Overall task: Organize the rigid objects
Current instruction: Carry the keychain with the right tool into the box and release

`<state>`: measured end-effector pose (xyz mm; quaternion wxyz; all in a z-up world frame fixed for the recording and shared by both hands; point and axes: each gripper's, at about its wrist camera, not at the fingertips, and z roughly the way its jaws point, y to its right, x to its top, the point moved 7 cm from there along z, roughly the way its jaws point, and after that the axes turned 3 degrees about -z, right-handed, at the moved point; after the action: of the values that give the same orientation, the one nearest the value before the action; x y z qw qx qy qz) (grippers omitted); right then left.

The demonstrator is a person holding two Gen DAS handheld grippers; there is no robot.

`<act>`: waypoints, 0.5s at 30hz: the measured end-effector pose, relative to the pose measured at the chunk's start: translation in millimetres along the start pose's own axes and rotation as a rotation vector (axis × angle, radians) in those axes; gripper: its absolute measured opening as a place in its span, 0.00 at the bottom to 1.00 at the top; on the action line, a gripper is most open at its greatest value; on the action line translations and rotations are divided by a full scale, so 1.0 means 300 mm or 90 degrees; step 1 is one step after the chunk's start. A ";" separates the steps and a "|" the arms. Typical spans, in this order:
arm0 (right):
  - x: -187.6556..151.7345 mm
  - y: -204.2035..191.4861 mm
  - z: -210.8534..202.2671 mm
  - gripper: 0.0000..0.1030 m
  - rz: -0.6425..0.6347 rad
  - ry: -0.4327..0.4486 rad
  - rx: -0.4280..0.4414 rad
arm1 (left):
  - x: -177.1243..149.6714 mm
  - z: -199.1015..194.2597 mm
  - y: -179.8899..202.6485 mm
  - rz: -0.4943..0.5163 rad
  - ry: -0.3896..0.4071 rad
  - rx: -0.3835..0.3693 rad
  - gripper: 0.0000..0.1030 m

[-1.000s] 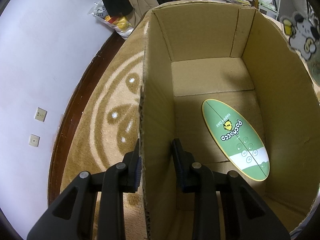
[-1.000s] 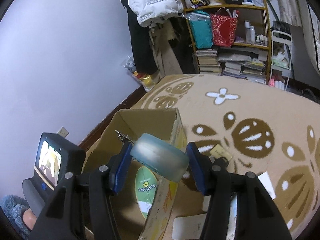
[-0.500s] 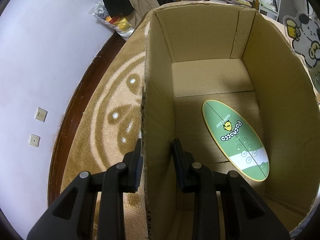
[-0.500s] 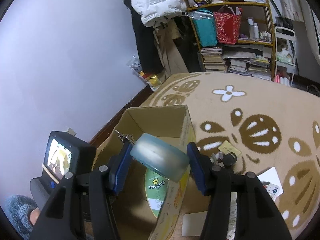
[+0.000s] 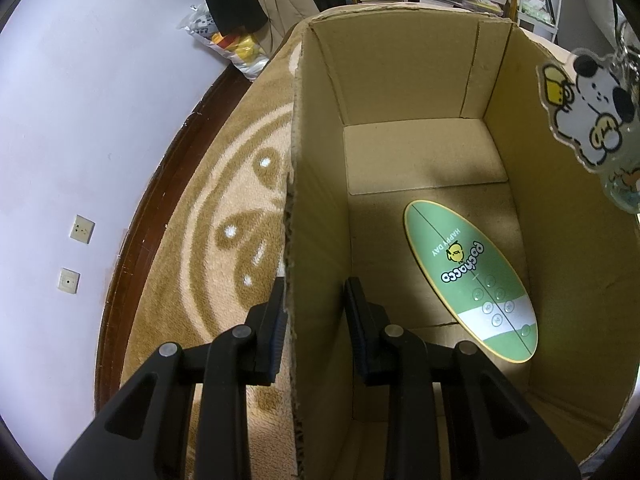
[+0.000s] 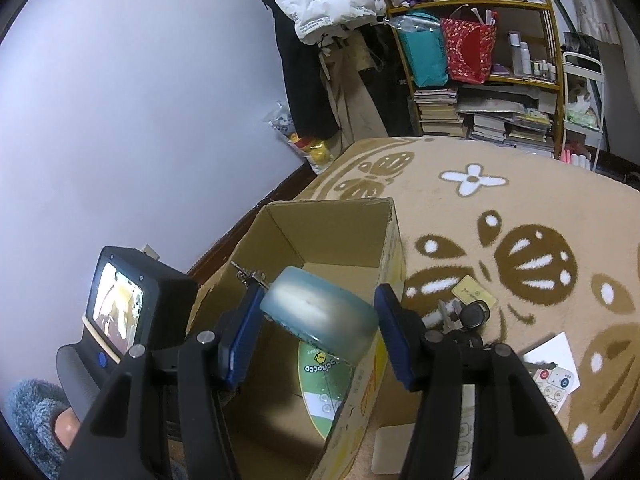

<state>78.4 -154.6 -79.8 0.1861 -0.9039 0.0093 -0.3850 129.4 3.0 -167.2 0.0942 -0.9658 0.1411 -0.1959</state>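
My left gripper [image 5: 314, 312] was clamped on the near wall of the cardboard box [image 5: 400, 68], one finger outside, one inside. My right gripper [image 6: 316, 320] gripped a pale blue round case [image 6: 320, 314] with a dog charm [image 5: 592, 108], held above the box opening. A green oval card [image 5: 472, 284] lay flat on the box floor. Keys [image 6: 468, 312] sat on the rug [image 6: 520, 208] beside the box.

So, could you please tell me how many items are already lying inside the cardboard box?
1: a green oval board lying flat on the floor of the cardboard box. The near corners are hidden, so something small could be missed.
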 end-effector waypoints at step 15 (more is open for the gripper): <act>0.045 0.087 -0.028 0.78 0.011 0.039 -0.057 | 0.001 0.001 0.007 0.001 0.000 0.002 0.27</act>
<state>85.5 -183.7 -74.1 0.1481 -0.8992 0.0398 -0.4098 129.2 1.1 -167.9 0.0959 -0.9656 0.1419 -0.1958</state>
